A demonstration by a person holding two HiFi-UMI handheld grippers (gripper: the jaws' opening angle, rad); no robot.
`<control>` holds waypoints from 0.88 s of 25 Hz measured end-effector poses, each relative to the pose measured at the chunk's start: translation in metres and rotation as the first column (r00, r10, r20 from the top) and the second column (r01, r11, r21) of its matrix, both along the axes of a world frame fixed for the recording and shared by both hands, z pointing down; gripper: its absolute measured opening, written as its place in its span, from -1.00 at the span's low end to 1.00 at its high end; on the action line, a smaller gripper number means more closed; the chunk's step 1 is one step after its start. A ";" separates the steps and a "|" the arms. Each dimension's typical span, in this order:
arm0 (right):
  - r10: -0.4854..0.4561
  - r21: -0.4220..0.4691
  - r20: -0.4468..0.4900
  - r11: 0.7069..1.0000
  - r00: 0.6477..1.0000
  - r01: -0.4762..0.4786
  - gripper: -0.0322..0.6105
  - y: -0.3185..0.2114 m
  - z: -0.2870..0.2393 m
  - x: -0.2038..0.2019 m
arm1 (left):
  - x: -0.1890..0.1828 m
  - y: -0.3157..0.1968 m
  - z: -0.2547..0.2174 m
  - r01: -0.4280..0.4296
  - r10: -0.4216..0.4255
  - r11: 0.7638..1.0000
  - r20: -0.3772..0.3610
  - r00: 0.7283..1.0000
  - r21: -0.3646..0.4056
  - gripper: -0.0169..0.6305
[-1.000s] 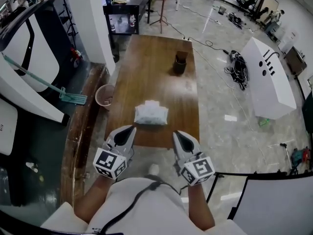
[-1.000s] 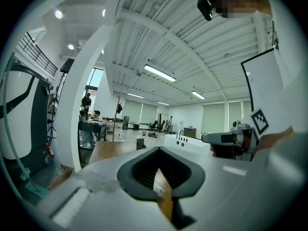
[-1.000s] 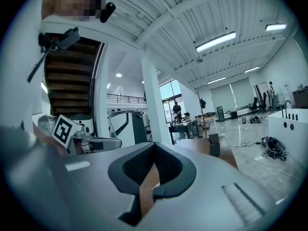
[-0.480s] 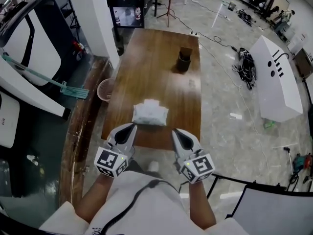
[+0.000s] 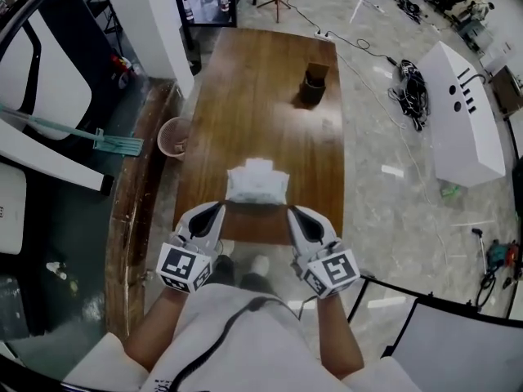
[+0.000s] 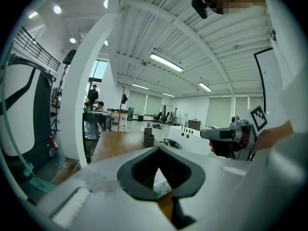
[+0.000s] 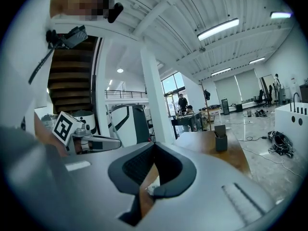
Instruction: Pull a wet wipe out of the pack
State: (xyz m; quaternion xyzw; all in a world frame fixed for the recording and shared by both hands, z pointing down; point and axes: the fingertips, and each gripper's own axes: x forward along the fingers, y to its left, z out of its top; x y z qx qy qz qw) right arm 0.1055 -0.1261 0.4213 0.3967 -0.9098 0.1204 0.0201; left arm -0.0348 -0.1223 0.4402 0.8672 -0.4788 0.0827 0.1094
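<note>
We are at the very start, by our reading: nothing has been pulled from the wet wipe pack (image 5: pixel 257 188), which lies flat at the near end of the wooden worktop (image 5: pixel 261 96), midway between its left and right edges. We hold the left gripper (image 5: pixel 219 211) just near and left of the pack and the right gripper (image 5: pixel 291 211) just near and right of it, neither touching it. Each gripper's fingers are closed tip to tip with nothing between them. A white bit shows at the pack's far edge; we cannot tell whether it is a wipe or a flap. What is left, we judge, is everything: steady the pack, part one gripper's fingers, pinch a wipe and draw it out.
</note>
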 end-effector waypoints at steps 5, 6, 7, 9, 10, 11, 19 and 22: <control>0.042 -0.020 -0.015 0.999 0.999 -0.042 -0.88 -0.012 0.015 -0.017 | -0.010 -0.021 0.007 -0.052 0.052 0.999 0.002 0.999 -0.001 -0.93; 0.045 -0.024 -0.024 0.999 0.999 -0.045 -0.88 -0.014 0.018 -0.021 | -0.012 -0.024 0.009 -0.058 0.058 0.998 0.000 0.998 -0.005 -0.93; 0.046 -0.027 -0.032 0.999 0.998 -0.047 -0.88 -0.016 0.022 -0.025 | -0.013 -0.028 0.012 -0.065 0.065 0.998 0.000 0.998 -0.007 -0.93; 0.047 -0.035 -0.046 0.998 0.998 -0.049 -0.88 -0.022 0.030 -0.032 | -0.014 -0.036 0.019 -0.082 0.082 0.997 0.003 0.997 -0.011 -0.93; 0.045 -0.038 -0.056 0.998 0.997 -0.047 -0.87 -0.025 0.035 -0.035 | -0.013 -0.039 0.023 -0.093 0.093 0.996 0.004 0.996 -0.015 -0.93; 0.042 -0.042 -0.068 0.998 0.997 -0.045 -0.88 -0.028 0.042 -0.039 | -0.013 -0.042 0.027 -0.106 0.106 0.994 0.004 0.994 -0.020 -0.93; 0.046 -0.109 -0.136 0.992 0.990 -0.061 -0.87 -0.052 0.084 -0.050 | -0.015 -0.065 0.063 -0.158 0.160 0.985 0.029 0.987 -0.076 -0.93; 0.047 -0.129 -0.164 0.989 0.985 -0.069 -0.88 -0.059 0.094 -0.050 | -0.011 -0.072 0.070 -0.180 0.184 0.979 0.030 0.983 -0.091 -0.93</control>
